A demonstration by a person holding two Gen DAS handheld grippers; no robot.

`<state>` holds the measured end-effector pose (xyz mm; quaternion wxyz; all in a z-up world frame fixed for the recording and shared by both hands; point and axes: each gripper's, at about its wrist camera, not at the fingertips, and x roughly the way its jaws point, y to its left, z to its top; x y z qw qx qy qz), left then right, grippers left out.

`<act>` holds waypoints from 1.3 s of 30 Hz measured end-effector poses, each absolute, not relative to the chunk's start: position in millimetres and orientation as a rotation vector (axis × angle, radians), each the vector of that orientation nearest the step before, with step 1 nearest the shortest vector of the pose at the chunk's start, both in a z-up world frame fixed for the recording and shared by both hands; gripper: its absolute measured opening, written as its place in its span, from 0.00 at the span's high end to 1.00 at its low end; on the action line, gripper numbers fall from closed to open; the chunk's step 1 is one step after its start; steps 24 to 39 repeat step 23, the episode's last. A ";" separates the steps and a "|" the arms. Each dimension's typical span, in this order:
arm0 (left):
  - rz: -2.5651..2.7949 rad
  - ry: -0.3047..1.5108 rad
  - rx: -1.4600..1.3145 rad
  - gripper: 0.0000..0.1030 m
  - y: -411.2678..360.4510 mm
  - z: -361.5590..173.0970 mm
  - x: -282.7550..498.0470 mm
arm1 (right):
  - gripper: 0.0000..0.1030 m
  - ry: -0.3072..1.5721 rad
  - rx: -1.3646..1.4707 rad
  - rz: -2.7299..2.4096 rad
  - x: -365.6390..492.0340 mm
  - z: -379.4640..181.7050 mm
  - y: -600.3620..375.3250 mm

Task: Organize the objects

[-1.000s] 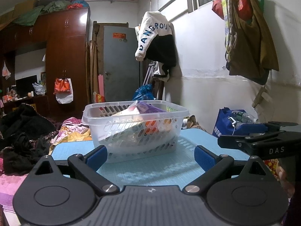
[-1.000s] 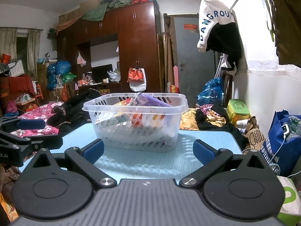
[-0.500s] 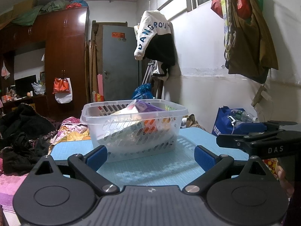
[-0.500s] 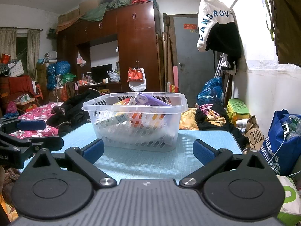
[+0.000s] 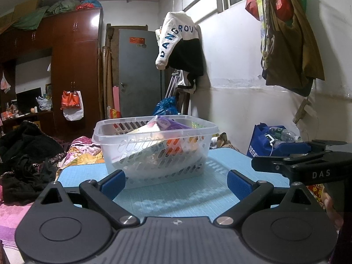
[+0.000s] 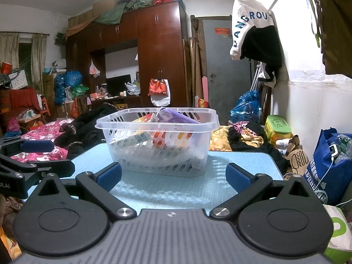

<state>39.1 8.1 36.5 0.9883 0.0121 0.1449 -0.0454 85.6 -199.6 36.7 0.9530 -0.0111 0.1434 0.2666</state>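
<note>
A clear slotted plastic basket (image 5: 154,154) (image 6: 158,147) stands on the light blue mat of the table (image 5: 187,198) (image 6: 176,189). It holds several items: a purple packet (image 5: 169,123) (image 6: 173,116), a white box and orange packets. My left gripper (image 5: 176,182) is open and empty, low over the near table, just short of the basket. My right gripper (image 6: 173,176) is open and empty too, at the same distance. Each gripper shows at the edge of the other's view: the right one (image 5: 308,165), the left one (image 6: 26,160).
A blue bag with bottles (image 5: 275,140) (image 6: 330,162) stands right of the table by the white wall. Dark clothes and bedding (image 5: 26,158) (image 6: 88,129) lie left and behind. A green box (image 6: 277,127) sits on the far right pile.
Almost nothing has changed. The left view has shifted very slightly. Both grippers stay open in front of the basket.
</note>
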 end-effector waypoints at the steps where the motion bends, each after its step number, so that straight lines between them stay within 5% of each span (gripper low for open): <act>1: -0.091 0.291 0.025 0.03 8.1 36.1 39.1 | 0.00 0.291 -0.023 0.542 85.6 36.7 -199.7; 39: -0.108 0.275 0.014 0.03 7.5 34.4 39.2 | 0.00 0.294 -0.026 0.539 85.0 35.1 -200.5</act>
